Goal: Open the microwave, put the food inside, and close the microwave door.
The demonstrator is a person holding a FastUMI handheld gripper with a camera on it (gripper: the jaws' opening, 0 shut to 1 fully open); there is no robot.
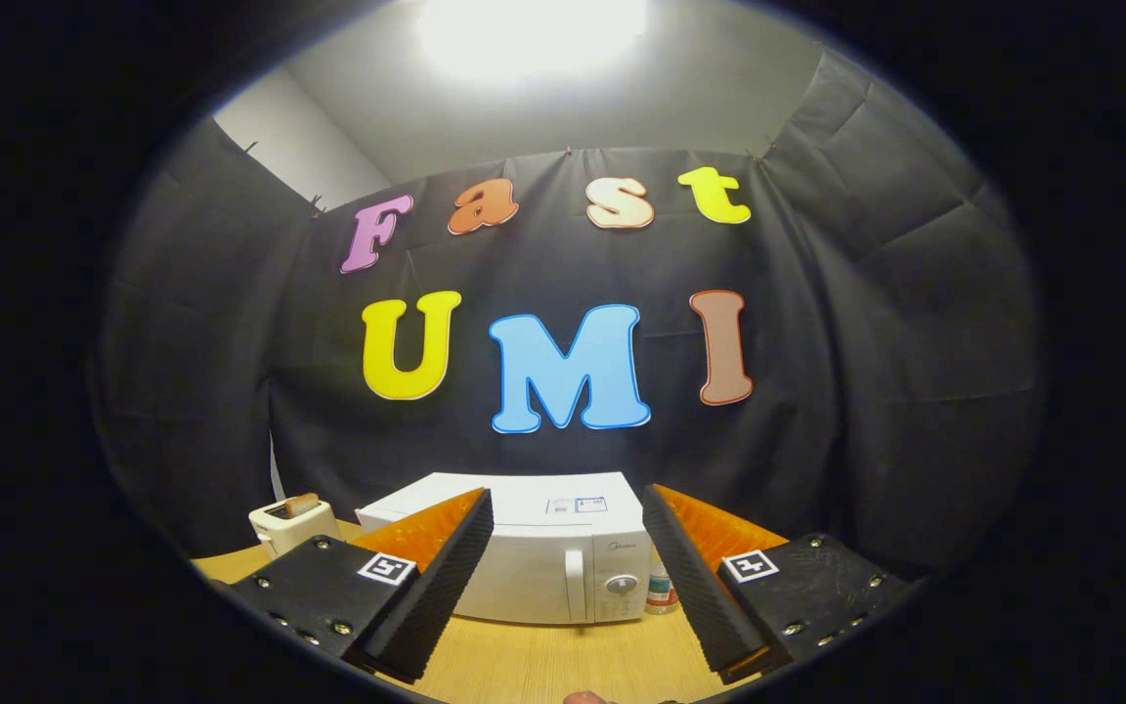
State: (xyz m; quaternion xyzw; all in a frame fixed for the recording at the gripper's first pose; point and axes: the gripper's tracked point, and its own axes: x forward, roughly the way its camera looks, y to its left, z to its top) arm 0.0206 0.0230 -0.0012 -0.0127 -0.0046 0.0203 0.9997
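Spread wide with nothing between them, the fingers of the gripper (568,577) hang above the wooden table (543,665), well short of the microwave (534,557). That gap frames the microwave's closed door and upright handle (575,585), which looks like a lining-up for the pull, so opening seems not yet begun. Just right of the microwave stands a small bottle (660,593). Left of it sits a toaster (294,523) with bread (301,505) in its slot, probably the food.

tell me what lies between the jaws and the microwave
In the gripper view, only bare wooden table lies between the open gripper and the closed microwave beyond it.
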